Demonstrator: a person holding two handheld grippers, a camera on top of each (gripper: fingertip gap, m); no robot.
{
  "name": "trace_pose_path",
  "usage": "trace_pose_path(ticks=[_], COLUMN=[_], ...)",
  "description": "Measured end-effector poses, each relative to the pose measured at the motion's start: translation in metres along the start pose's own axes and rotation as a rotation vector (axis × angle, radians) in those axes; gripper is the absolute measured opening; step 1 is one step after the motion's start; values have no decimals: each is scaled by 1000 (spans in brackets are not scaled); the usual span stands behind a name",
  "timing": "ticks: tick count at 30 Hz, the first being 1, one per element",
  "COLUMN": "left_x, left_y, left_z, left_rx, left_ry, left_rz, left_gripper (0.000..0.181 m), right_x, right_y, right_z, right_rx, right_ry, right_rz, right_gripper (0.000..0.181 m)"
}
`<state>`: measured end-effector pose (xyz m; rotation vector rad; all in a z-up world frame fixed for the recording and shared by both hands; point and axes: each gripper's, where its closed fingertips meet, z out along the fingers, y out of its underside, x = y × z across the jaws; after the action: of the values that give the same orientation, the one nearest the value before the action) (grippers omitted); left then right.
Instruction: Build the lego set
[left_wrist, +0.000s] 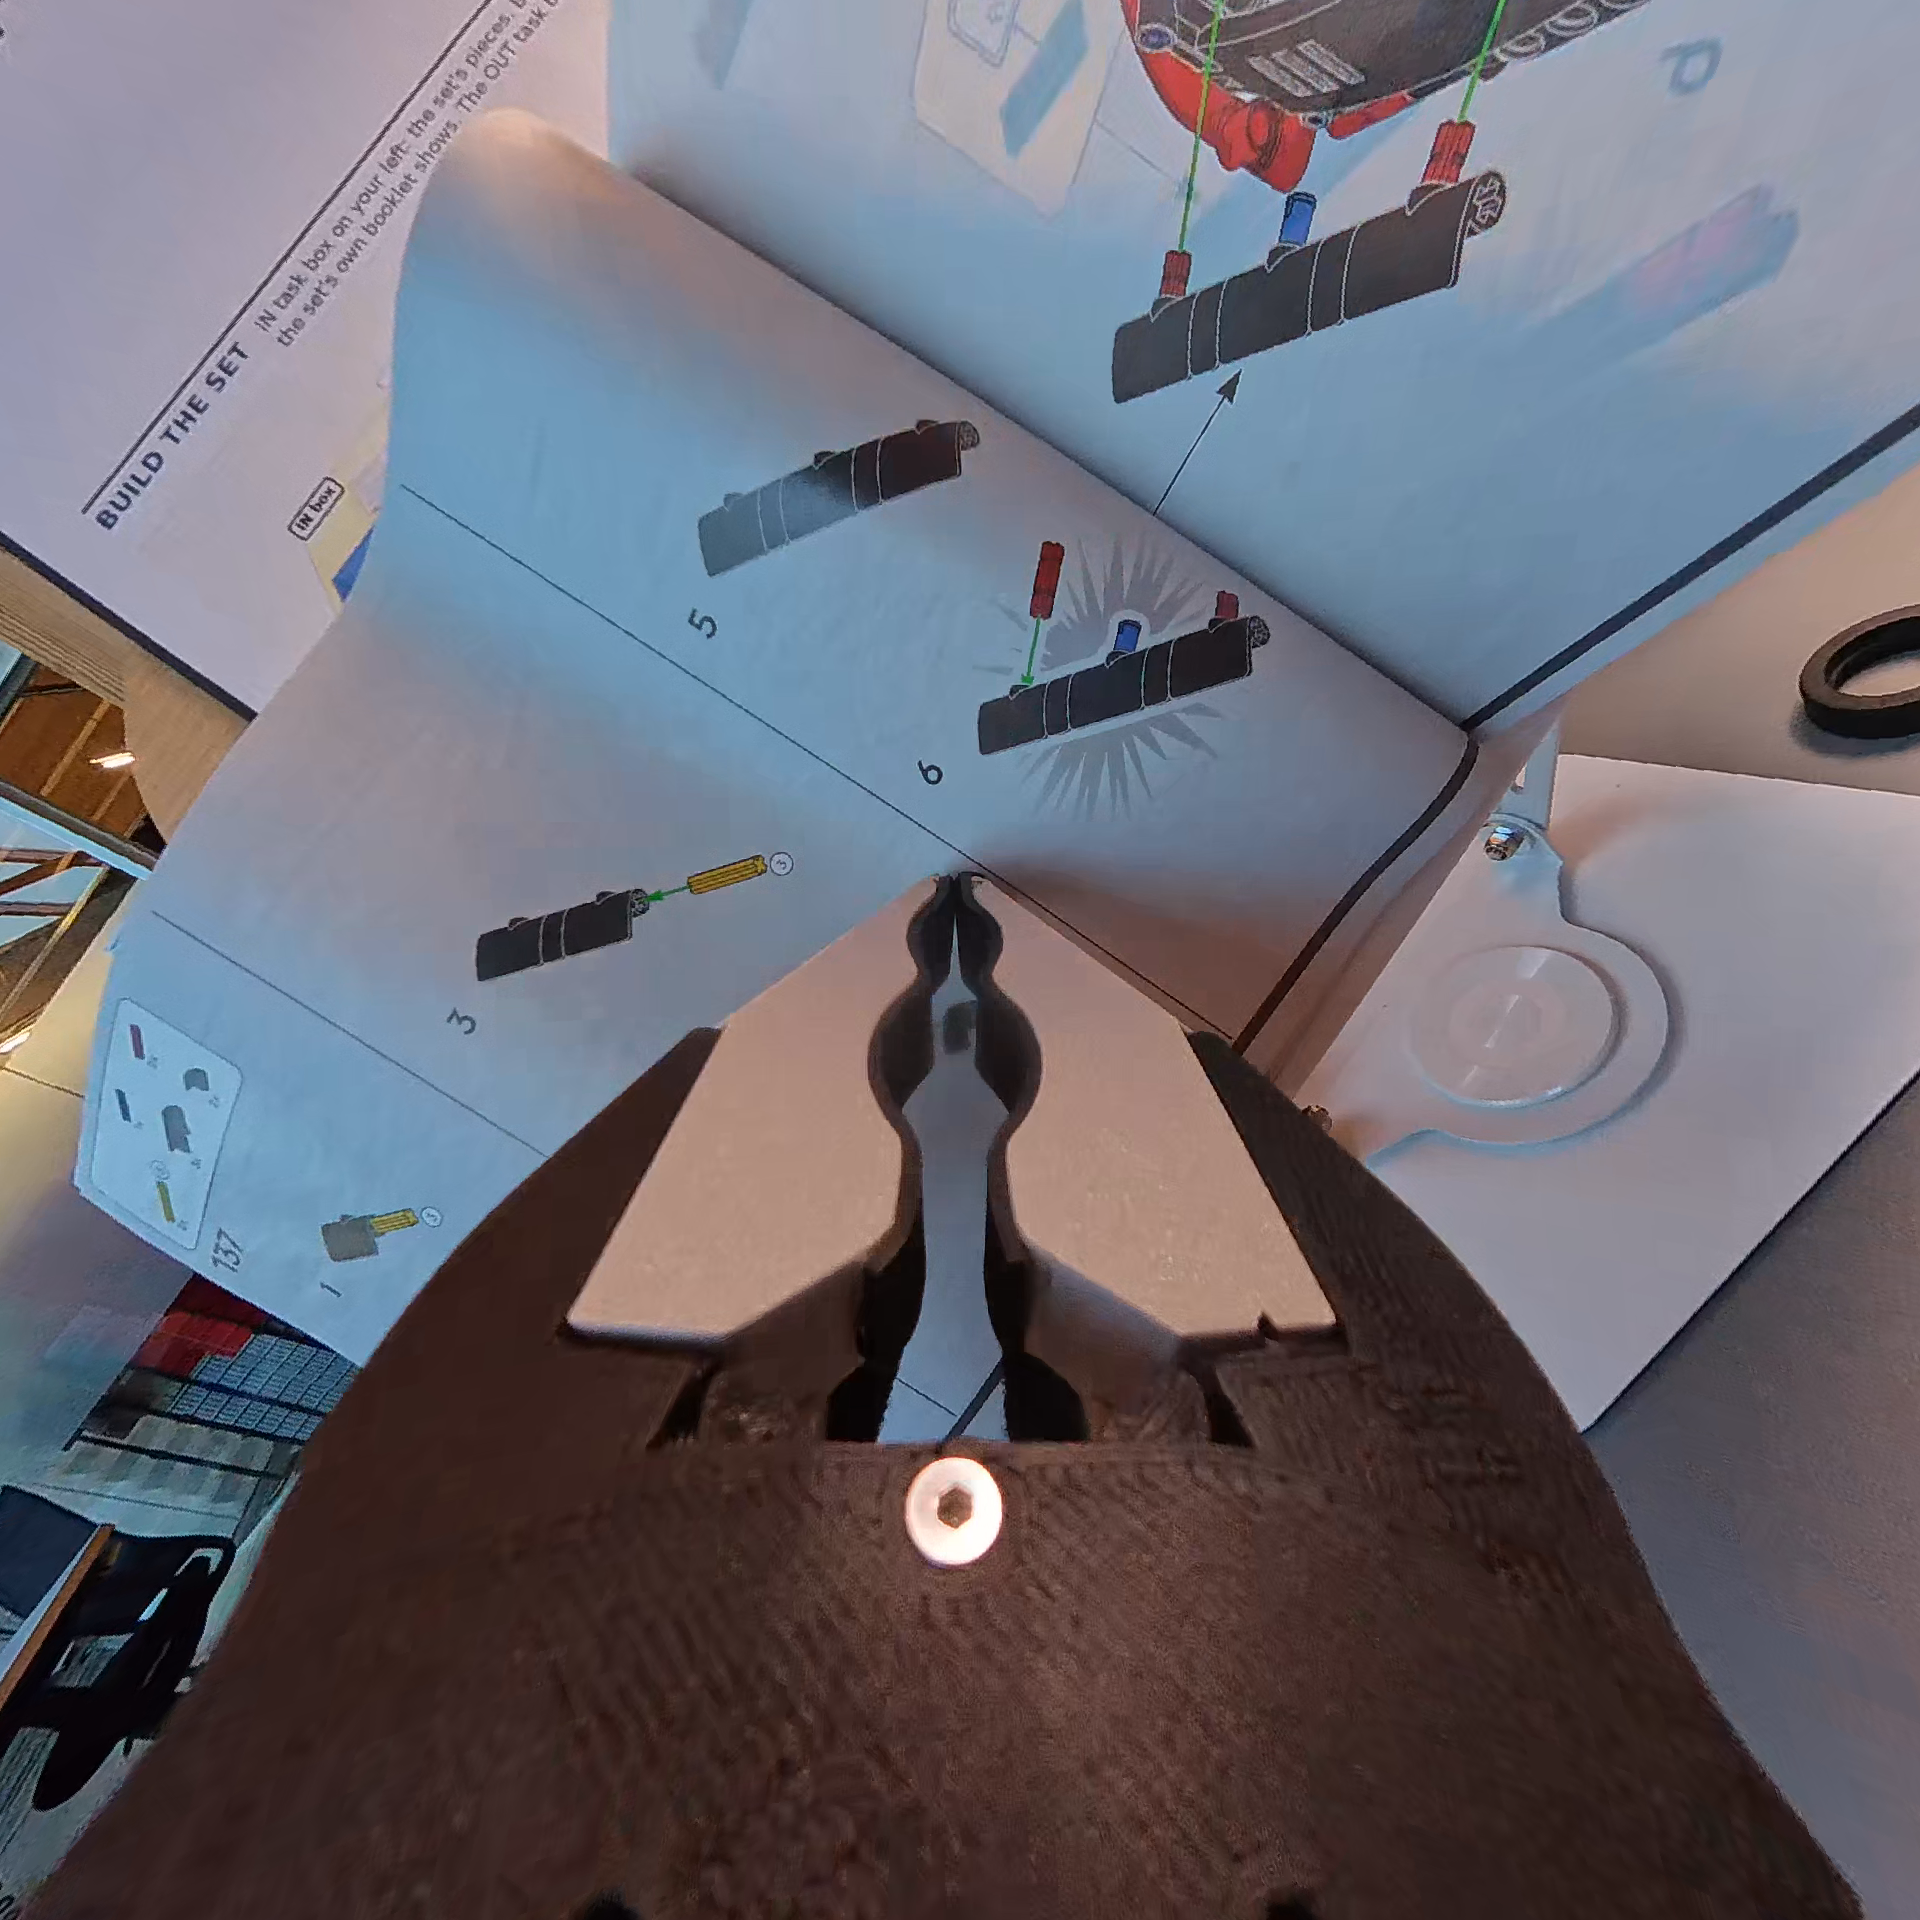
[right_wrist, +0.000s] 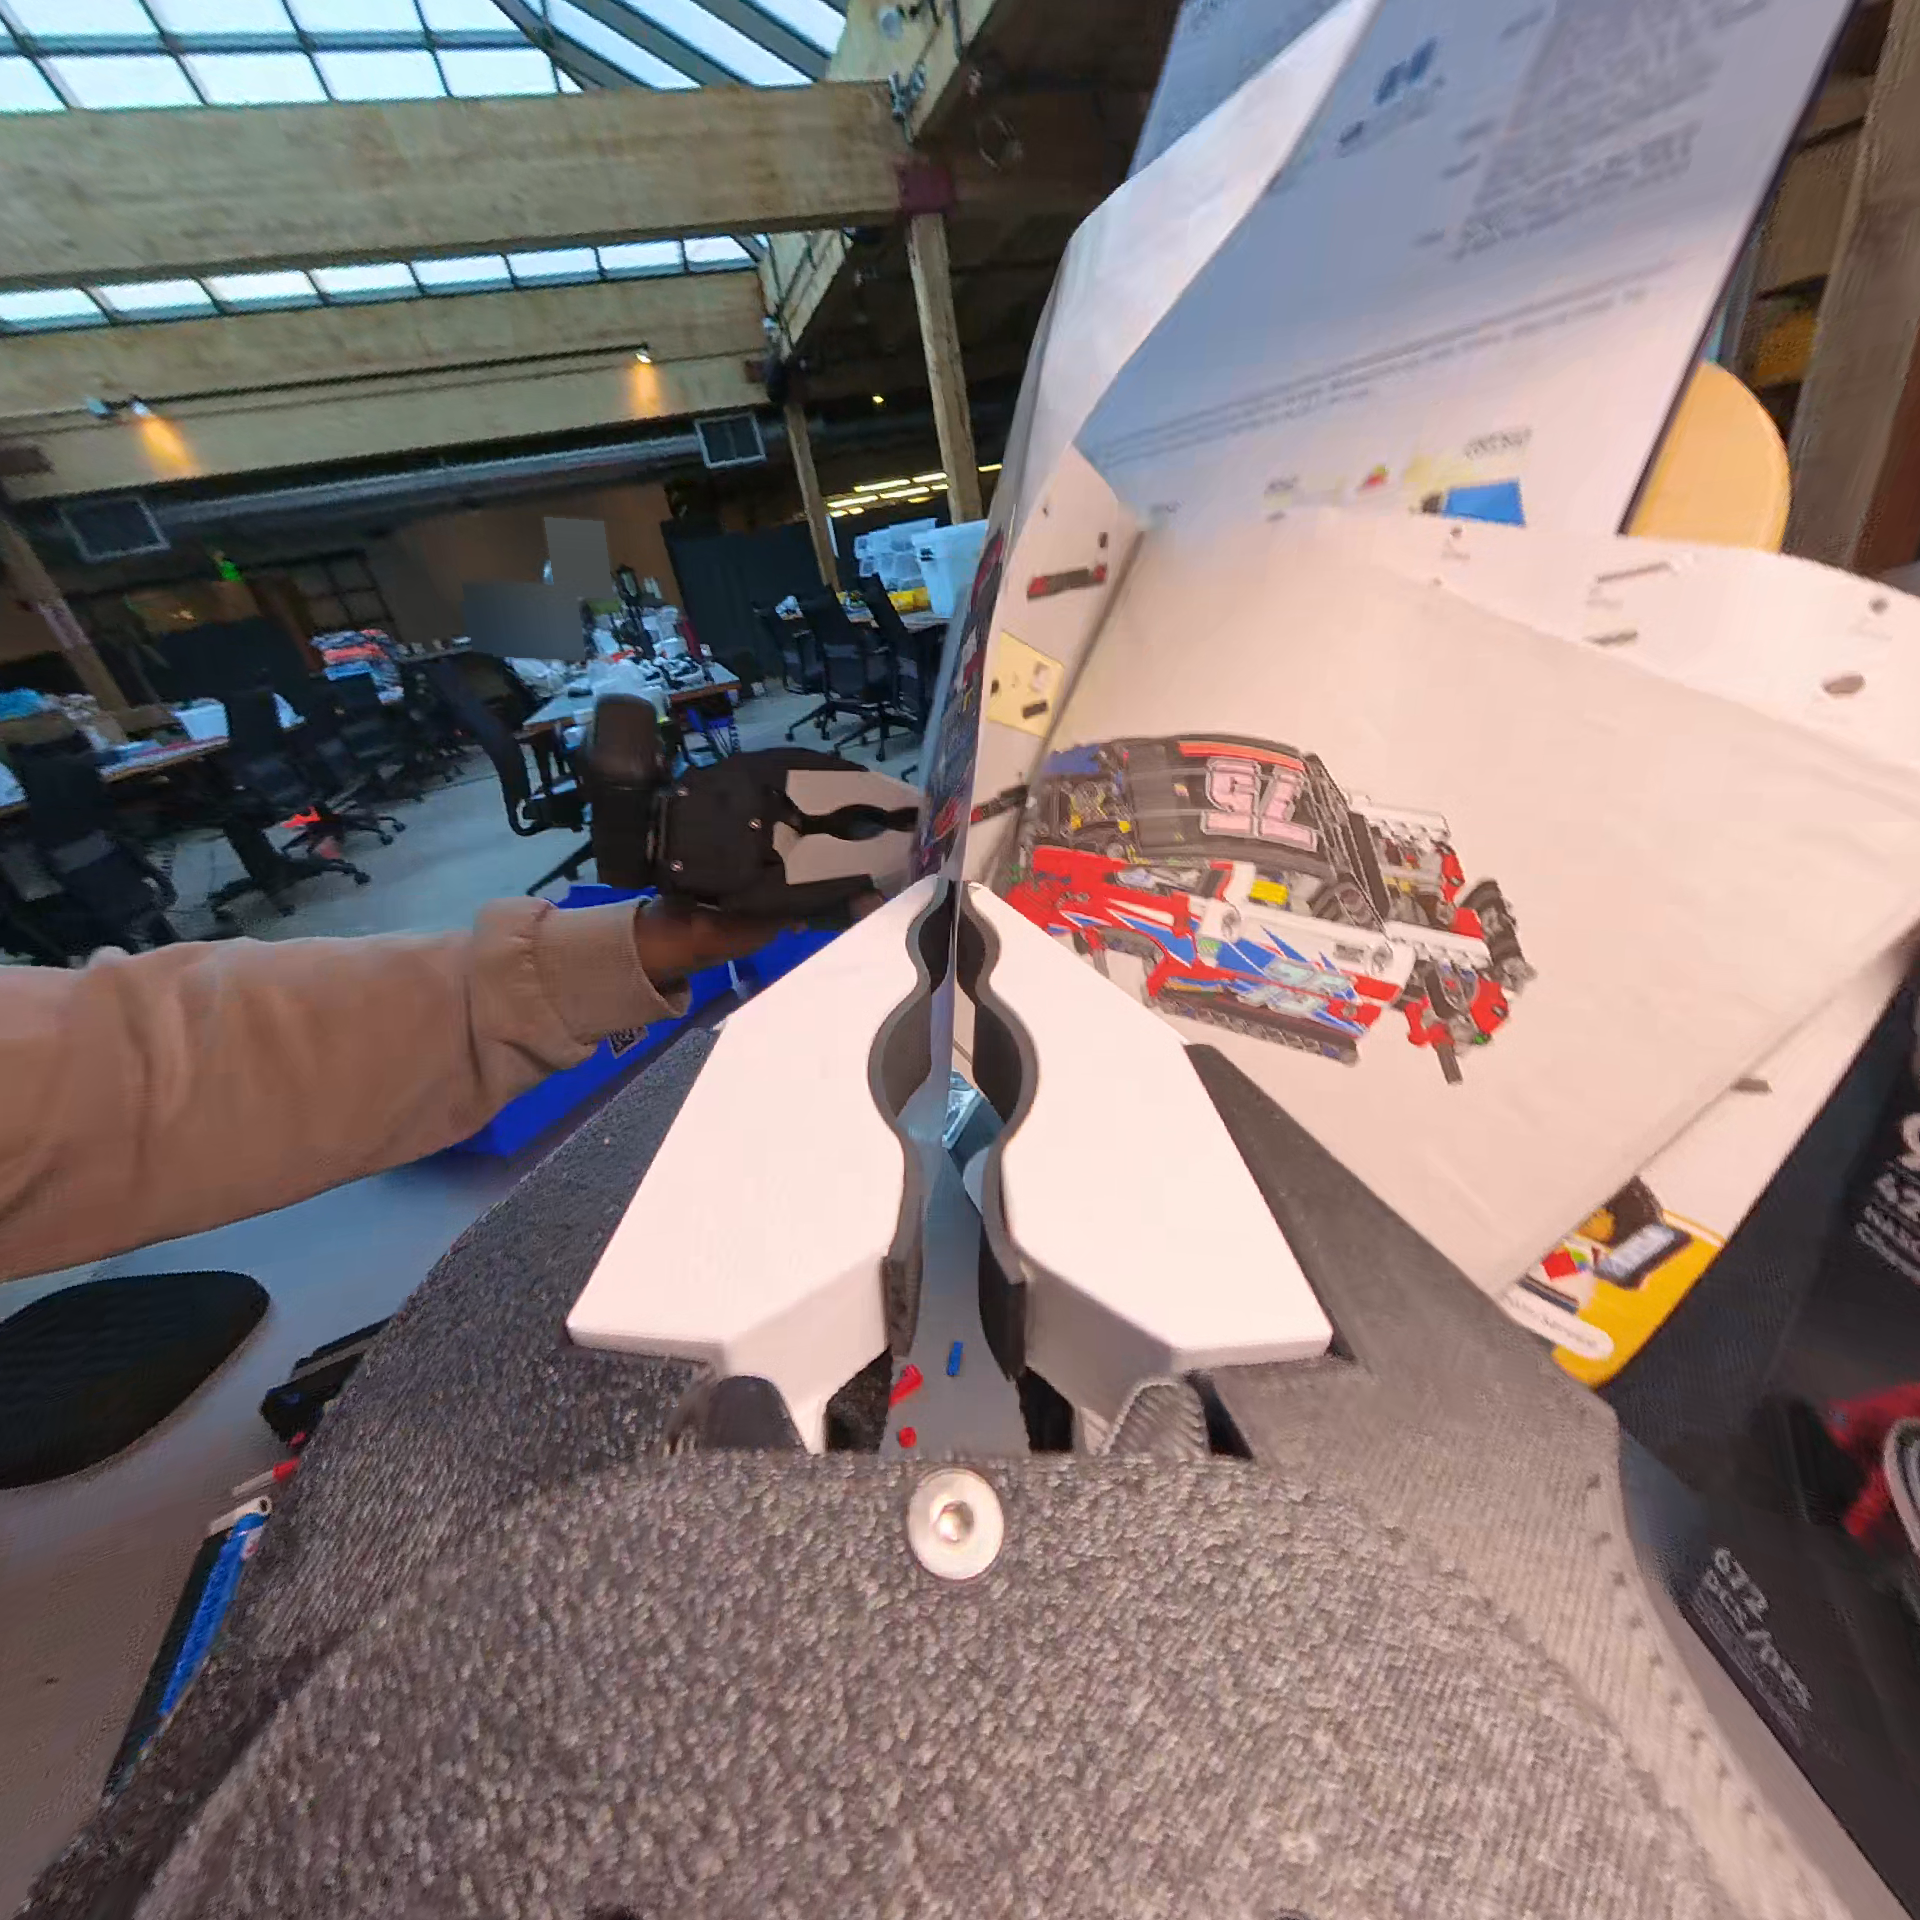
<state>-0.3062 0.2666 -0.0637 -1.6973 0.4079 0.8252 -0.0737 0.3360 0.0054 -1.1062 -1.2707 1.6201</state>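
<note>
So my left gripper (left_wrist: 958, 883) is pinched tight on a lifted booklet (left_wrist: 644, 582) page, and my right gripper (right_wrist: 954, 894) is clamped on a page edge too, booklet held open above the table (left_wrist: 1756, 1475).

timber beams (right_wrist: 447, 177), skylights (right_wrist: 312, 42), office chairs (right_wrist: 520, 758)

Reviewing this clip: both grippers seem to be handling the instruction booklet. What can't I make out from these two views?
- The build: hidden in both views by booklet pages and gripper bodies.
- Loose pieces: right wrist view shows specks through the right gripper; too small to identify.
- Left gripper: closed at the page edge; left wrist view doesn't settle whether paper is pinched.
- Black ring: cut off by the right edge, left wrist view.
- Sheet above: blurred.
</note>
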Motion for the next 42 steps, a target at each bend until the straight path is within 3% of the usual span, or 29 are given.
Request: trace_pose_path(ticks=[2,8,16,26,29,33,38,42], left_x=[0,0,-1,-2,-2,-1,-1,-1], left_y=[0,1,7,10,11,12,12,12], left_z=[0,-2,-4,-5,-6,-7,-7,-8], left_rx=[4,18,56,53,56,74,85,87], left_ry=[1,-1,-17,-21,-41,-89,-99,-78], left_rz=[-4,-31,-87,-78,-79,-75,-121,-152], left_gripper=[0,0,0,0,0,0,0,0], right_x=[-9,-1,52,64,51,-1,-72,-103], right_y=[-16,-19,18,20,16,3,-7,-4], right_z=[0,1,-28,-26,-23,-6,43,94], right_rx=[-3,-136,-209,-191,-177,-138,-138,-131], right_ry=[4,100,290,331,298,129,-85,-183], right_rz=[-51,-123,-10,6,-4,-23,-79,-60], right_gripper=[0,0,0,0,0,0,0,0])
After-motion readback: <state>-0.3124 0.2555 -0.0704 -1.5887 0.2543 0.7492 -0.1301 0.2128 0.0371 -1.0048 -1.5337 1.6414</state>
